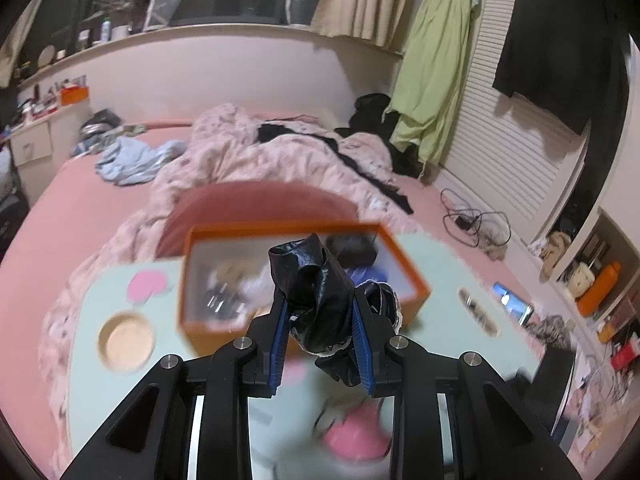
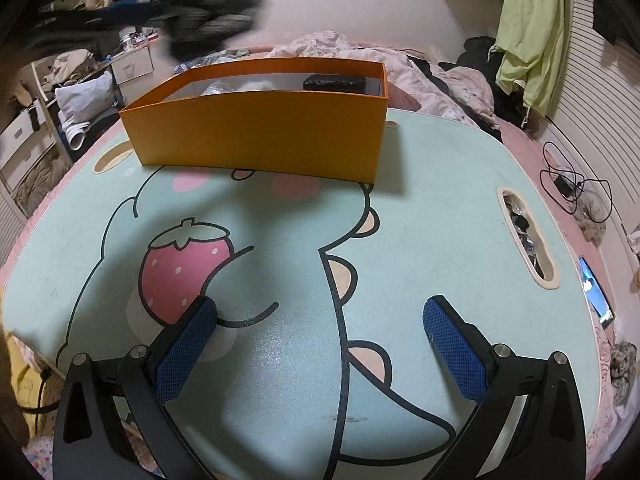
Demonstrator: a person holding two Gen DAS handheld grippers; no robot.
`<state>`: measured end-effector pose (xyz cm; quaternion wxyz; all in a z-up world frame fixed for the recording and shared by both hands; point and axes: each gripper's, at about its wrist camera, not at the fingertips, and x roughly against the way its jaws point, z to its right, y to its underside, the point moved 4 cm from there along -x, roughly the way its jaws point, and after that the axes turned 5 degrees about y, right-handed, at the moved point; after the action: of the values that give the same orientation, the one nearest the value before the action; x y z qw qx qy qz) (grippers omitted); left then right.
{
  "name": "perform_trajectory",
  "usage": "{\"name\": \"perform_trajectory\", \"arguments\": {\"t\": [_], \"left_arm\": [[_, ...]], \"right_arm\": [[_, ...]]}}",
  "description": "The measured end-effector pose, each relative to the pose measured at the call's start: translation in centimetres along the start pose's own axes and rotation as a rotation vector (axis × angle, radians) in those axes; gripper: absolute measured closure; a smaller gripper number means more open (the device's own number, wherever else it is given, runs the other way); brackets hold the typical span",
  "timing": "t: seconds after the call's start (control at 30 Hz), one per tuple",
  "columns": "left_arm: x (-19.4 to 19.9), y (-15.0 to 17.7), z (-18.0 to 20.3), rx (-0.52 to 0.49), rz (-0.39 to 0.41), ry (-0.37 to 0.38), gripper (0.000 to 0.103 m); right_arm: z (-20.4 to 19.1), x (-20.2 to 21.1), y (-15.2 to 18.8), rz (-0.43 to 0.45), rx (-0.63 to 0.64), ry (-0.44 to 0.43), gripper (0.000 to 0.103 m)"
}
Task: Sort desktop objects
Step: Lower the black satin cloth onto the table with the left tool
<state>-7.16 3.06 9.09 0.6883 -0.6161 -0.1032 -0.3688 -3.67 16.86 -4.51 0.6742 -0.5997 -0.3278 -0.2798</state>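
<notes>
My left gripper (image 1: 320,312) is shut on a crumpled black plastic bag (image 1: 316,296), held up in the air just in front of the orange box (image 1: 200,326). The box's open top shows several small items, a black one at its far right among them. In the right wrist view the same orange box (image 2: 260,136) stands at the far side of the mint-green lap table (image 2: 440,208), with a black case (image 2: 334,82) inside. The left gripper and the bag appear as a dark blur (image 2: 192,16) above the box's left end. My right gripper (image 2: 320,320) hangs wide open over the table's cartoon print, holding nothing.
A round cup hole (image 1: 126,340) lies at the table's left and a slot (image 2: 526,232) along its right edge. The table sits on a pink bed with a rumpled quilt (image 1: 256,152). A lit phone (image 2: 596,292) and a tangle of cables (image 2: 572,188) lie to the right.
</notes>
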Motion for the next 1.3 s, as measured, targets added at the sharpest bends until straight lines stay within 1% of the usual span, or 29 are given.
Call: {"name": "perform_trajectory", "arguments": {"t": [0.1, 0.17, 0.2, 0.23, 0.27, 0.3, 0.37, 0.4, 0.43, 0.47, 0.5, 0.53, 0.57, 0.6, 0.63, 0.77, 0.97, 1.03, 1.07, 1.17, 1.2, 1.23, 1.27, 1.3], "left_arm": [[-0.4, 3.5, -1.6, 0.014, -0.027, -0.044, 0.075], [-1.4, 5.5, -2.6, 0.034, -0.054, -0.054, 0.075], [-2.0, 6.3, -3.1, 0.047, -0.07, -0.05, 0.07], [-2.6, 7.2, -3.6, 0.066, -0.086, -0.054, 0.065], [-3.2, 7.9, -4.2, 0.097, -0.106, -0.064, 0.049], [-3.6, 8.5, -4.9, 0.128, -0.12, -0.079, 0.039], [-3.3, 9.6, -5.5, 0.152, -0.117, -0.083, 0.033], [-3.0, 10.1, -5.4, 0.15, -0.117, -0.077, 0.026], [-2.7, 10.6, -5.0, 0.138, -0.12, -0.072, 0.022], [-2.5, 11.4, -4.5, 0.106, -0.133, -0.072, 0.014], [-2.5, 11.9, -4.2, 0.081, -0.142, -0.081, 0.008], [-2.8, 12.5, -3.9, 0.048, -0.165, -0.106, 0.008], [-3.0, 13.1, -3.3, -0.024, -0.172, -0.174, 0.006], [-3.1, 13.2, -2.9, -0.051, -0.174, -0.198, 0.005], [-3.0, 13.2, -2.6, -0.064, -0.168, -0.201, 0.004], [-2.9, 13.1, -3.3, -0.02, -0.177, -0.201, 0.003], [-2.7, 13.7, -3.4, -0.008, -0.174, -0.219, 0.001], [-2.7, 13.6, -3.3, -0.007, -0.172, -0.219, 0.001], [-2.6, 13.7, -3.3, -0.007, -0.172, -0.219, 0.001], [-2.6, 13.6, -3.4, -0.005, -0.167, -0.223, 0.0], [-2.7, 13.4, -3.3, -0.004, -0.166, -0.223, 0.0], [-2.6, 13.5, -3.4, -0.004, -0.163, -0.222, 0.0], [-2.7, 13.4, -3.3, -0.003, -0.161, -0.223, 0.0], [-2.7, 13.4, -3.3, -0.003, -0.159, -0.223, 0.0]], "right_arm": [[-0.2, -0.2, -0.2, 0.0, 0.0, 0.001, 0.0], [-0.2, -0.2, -0.2, 0.0, 0.0, 0.001, 0.0], [-0.2, -0.2, -0.2, 0.0, 0.0, 0.001, 0.0], [-0.2, -0.2, -0.2, 0.0, 0.0, 0.0, 0.0], [-0.3, -0.2, -0.3, 0.0, 0.0, 0.0, 0.0], [-0.2, -0.2, -0.2, 0.0, 0.0, 0.0, 0.0], [-0.2, -0.2, -0.2, 0.0, 0.0, 0.001, 0.0], [-0.2, -0.2, -0.3, 0.0, 0.0, 0.0, 0.0], [-0.2, -0.2, -0.2, 0.0, 0.0, 0.001, 0.0], [-0.2, -0.2, -0.3, 0.0, 0.0, 0.001, 0.0], [-0.2, -0.1, -0.3, 0.0, 0.0, 0.001, 0.0], [-0.2, -0.1, -0.3, 0.0, -0.001, 0.001, 0.0], [-0.3, -0.1, -0.3, 0.0, -0.001, 0.001, 0.0], [-0.3, -0.1, -0.3, 0.0, 0.0, 0.001, 0.0], [-0.3, -0.1, -0.3, 0.002, 0.001, 0.001, 0.0], [-0.3, -0.1, -0.4, 0.0, -0.001, 0.0, 0.0], [0.2, -0.2, -0.3, -0.004, 0.001, -0.001, 0.0], [0.2, -0.1, -0.5, 0.001, 0.003, -0.035, 0.0], [0.1, 0.2, -0.8, 0.017, 0.008, -0.047, 0.0], [-0.5, 2.1, -2.8, 0.109, 0.018, -0.067, 0.0], [-0.9, 3.1, -4.0, 0.142, 0.017, -0.106, 0.0], [-1.4, 3.9, -5.4, 0.166, 0.018, -0.165, 0.0], [-1.9, 4.3, -7.0, 0.176, 0.021, -0.21, 0.0], [-2.5, 4.3, -8.6, 0.174, 0.026, -0.232, 0.001]]}}
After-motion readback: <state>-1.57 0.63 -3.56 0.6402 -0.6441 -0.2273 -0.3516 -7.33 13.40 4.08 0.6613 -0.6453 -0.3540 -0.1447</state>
